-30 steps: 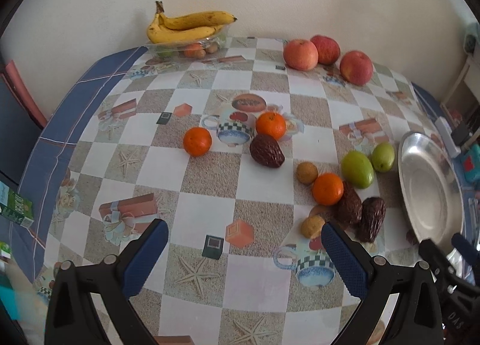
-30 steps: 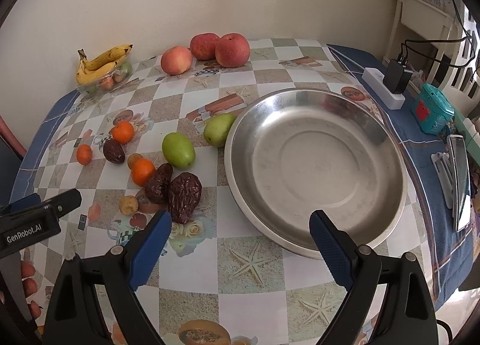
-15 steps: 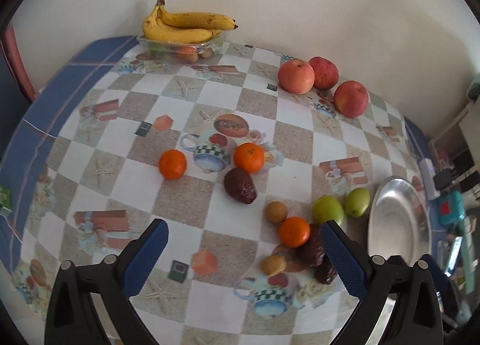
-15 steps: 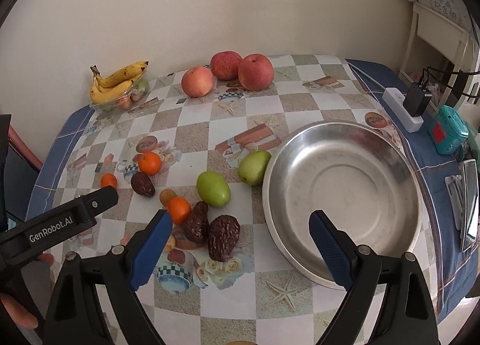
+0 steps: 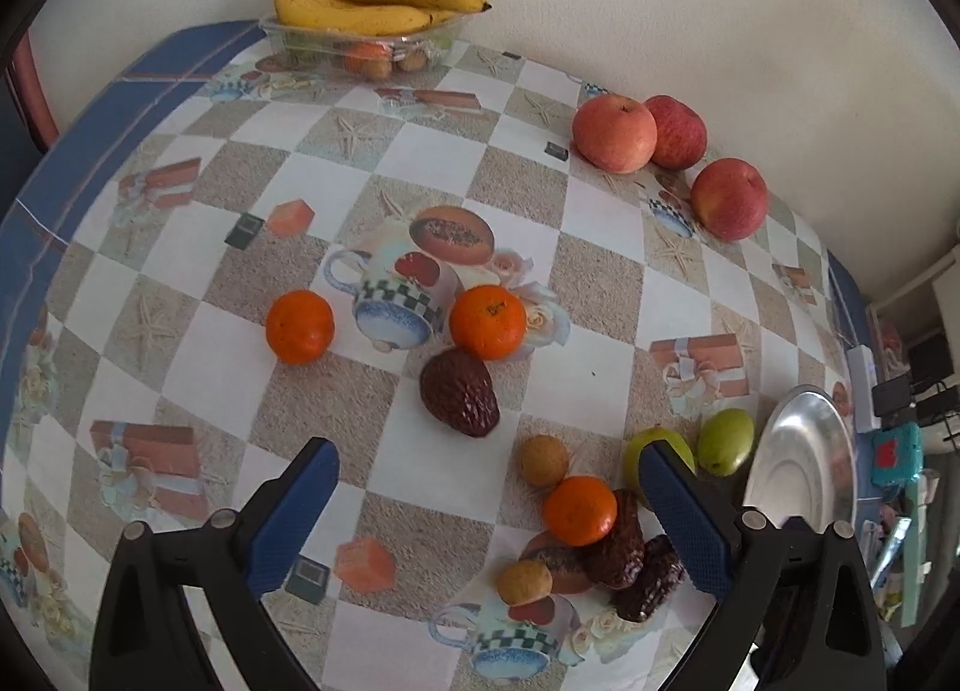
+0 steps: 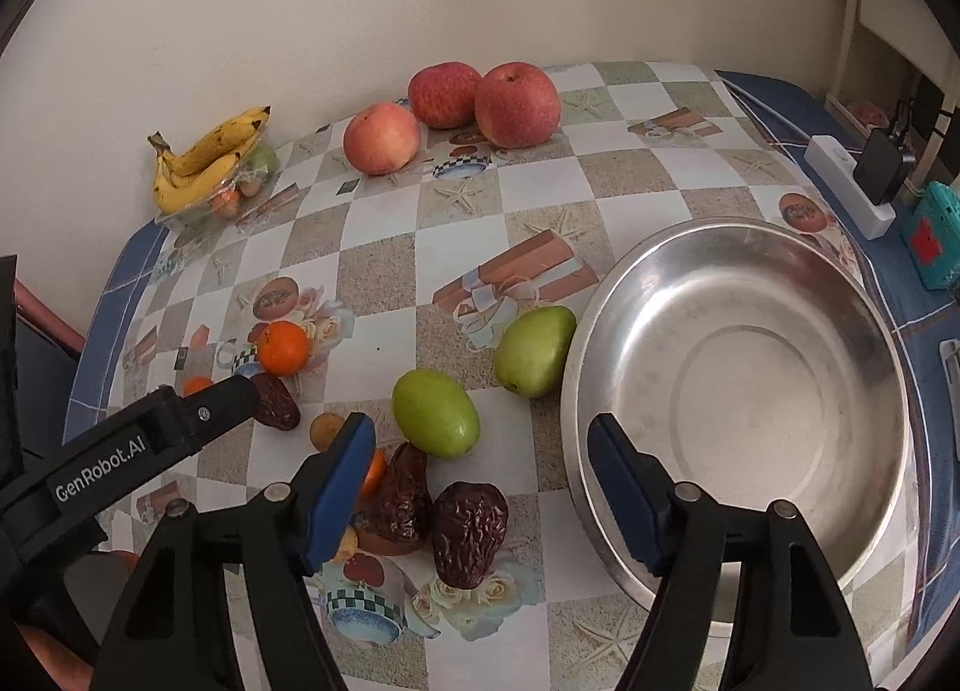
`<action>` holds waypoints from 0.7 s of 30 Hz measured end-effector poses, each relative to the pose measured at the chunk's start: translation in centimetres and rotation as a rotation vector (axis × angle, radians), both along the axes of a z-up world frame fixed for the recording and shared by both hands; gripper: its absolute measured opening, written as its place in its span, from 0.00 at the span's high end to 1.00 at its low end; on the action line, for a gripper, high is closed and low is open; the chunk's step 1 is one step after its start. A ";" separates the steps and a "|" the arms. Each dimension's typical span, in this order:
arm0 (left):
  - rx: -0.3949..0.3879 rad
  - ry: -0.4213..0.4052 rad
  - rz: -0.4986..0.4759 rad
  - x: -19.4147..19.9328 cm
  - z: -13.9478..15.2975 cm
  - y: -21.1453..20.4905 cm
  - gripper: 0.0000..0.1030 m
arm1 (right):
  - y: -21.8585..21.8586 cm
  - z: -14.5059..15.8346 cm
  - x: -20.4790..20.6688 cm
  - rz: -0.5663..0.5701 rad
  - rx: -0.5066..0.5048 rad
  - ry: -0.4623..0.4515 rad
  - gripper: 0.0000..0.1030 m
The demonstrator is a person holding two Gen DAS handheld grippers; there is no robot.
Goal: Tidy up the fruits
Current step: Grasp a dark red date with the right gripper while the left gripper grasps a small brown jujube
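Right hand-held gripper (image 6: pixel 480 478), jaws just narrowing yet empty, hovers above wrinkled brown dates (image 6: pixel 468 532); left hand-held gripper (image 5: pixel 489 517) gapes wide.

The bowl (image 6: pixel 738 391) is bare metal, dully shiny with a scuffed floor. The tablecloth (image 5: pixel 600 295) looks like smooth, printed plastic sheet. The dates (image 6: pixel 468 529) are wrinkled and glossy; the bananas (image 5: pixel 372 0) sit in a clear plastic tray (image 5: pixel 360 45).

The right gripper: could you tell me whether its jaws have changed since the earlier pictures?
Yes. The right gripper has just been closing: its jaws stand narrower against the steel bowl, nothing between them.
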State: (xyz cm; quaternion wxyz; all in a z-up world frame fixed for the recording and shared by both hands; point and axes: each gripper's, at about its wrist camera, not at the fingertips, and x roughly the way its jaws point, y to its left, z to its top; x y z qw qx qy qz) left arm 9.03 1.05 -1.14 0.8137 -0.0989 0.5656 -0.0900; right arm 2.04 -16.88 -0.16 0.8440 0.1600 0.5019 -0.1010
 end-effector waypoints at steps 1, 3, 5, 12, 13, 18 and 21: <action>-0.011 0.008 0.003 -0.2 -0.1 0.1 0.02 | 0.3 -0.1 0.0 0.015 -0.005 0.005 0.40; -0.005 0.014 -0.006 -0.7 -0.4 -0.1 0.02 | 0.9 -0.3 -0.2 0.045 -0.001 0.013 0.41; 0.007 0.018 -0.021 -1.2 -0.6 -0.2 0.05 | 1.1 -0.6 -0.6 0.049 -0.004 0.021 0.41; 0.006 0.093 -0.049 -2.1 -2.5 -0.4 0.18 | 0.9 -2.7 -1.5 0.041 0.050 0.081 0.57; -0.001 0.106 -0.055 -2.2 -2.8 -0.5 0.19 | 0.8 -3.0 -1.5 0.035 0.055 0.089 0.59; -0.023 0.161 -0.083 -2.8 -4.0 -1.4 0.35 | 0.8 -4.2 -1.5 0.032 0.087 0.119 0.62; -0.055 0.194 -0.078 -2.9 -4.5 -1.4 0.46 | 1.1 -4.7 -1.4 0.042 0.096 0.133 0.65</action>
